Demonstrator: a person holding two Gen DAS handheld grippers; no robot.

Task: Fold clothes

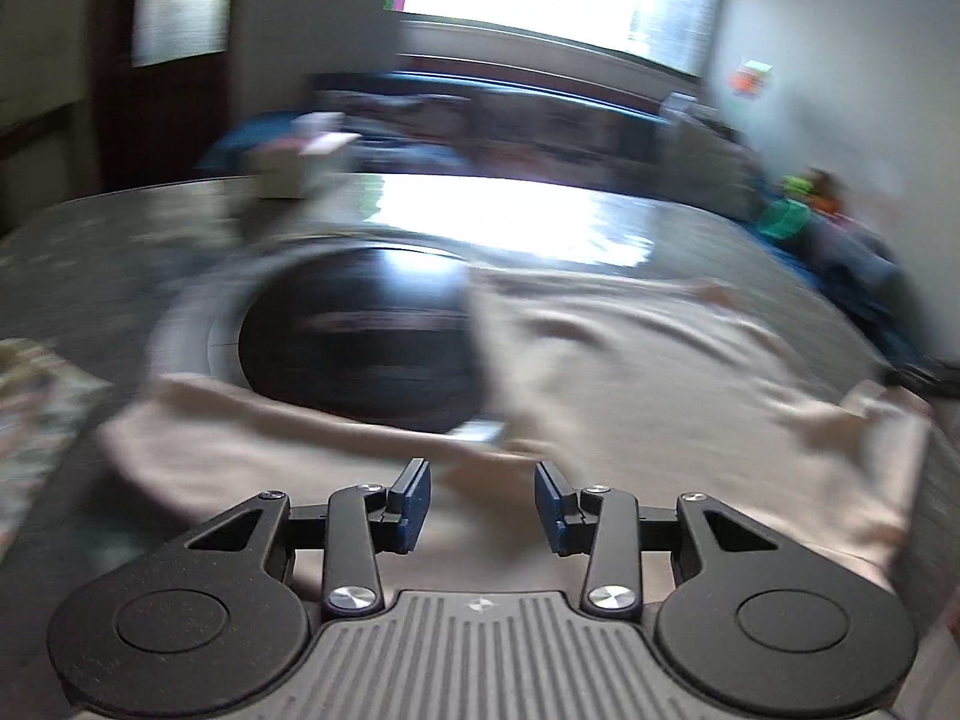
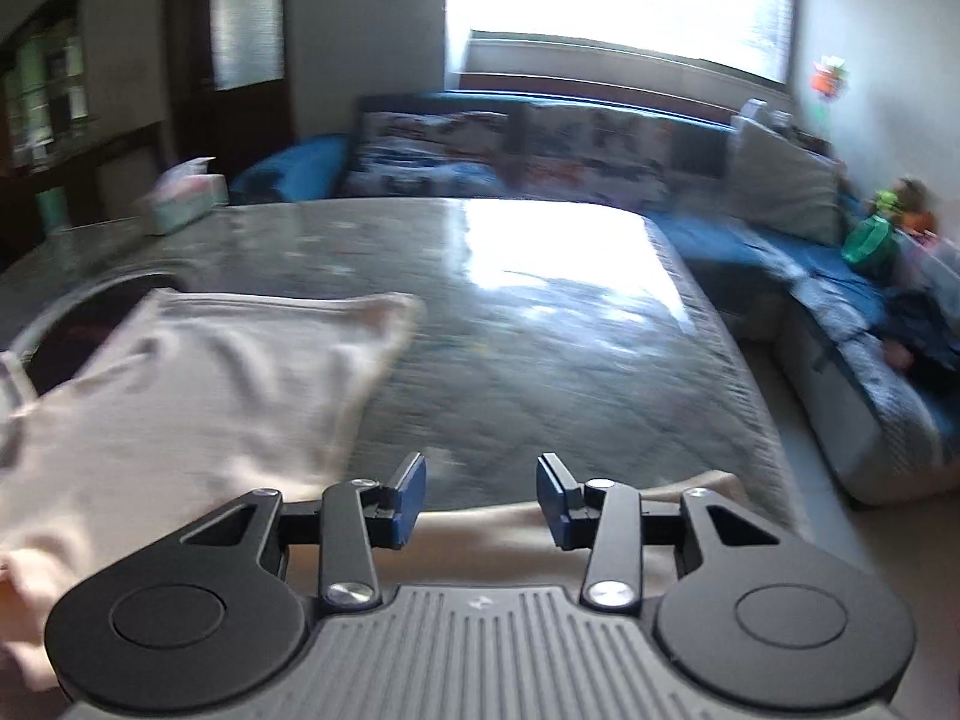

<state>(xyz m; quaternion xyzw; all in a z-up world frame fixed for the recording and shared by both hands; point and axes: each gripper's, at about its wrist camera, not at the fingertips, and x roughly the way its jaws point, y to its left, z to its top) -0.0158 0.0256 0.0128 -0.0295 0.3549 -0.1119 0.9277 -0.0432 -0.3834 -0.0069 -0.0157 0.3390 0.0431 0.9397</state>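
Daylight from a wide window [image 2: 624, 6] is thrown across a glossy table [image 2: 540, 312] covered by a grey quilted cloth, with a blue sofa [image 2: 780, 252] set along its far and right sides. At the far left of the table a pale tissue box [image 2: 186, 198] is seen. Near it, a round black disc with a silver rim [image 1: 354, 336] is set into the tabletop, its near and right edges overlapped by the garment.

A pale beige garment [image 1: 630, 372] of soft, wrinkled knit is spread flat on the near part of the table. In the left wrist view its long axis is seen running left to right, with a narrower strip extending leftward along the near edge of the disc; much is blurred. In the right wrist view a squared corner of it [image 2: 240, 372] is pointed toward the far right.

The left gripper [image 1: 482, 501] is held just above the cloth, its blue-padded jaws apart and nothing between them. The right gripper [image 2: 482, 495] is poised at the near table edge above a beige fold, jaws likewise apart and gripping nothing.
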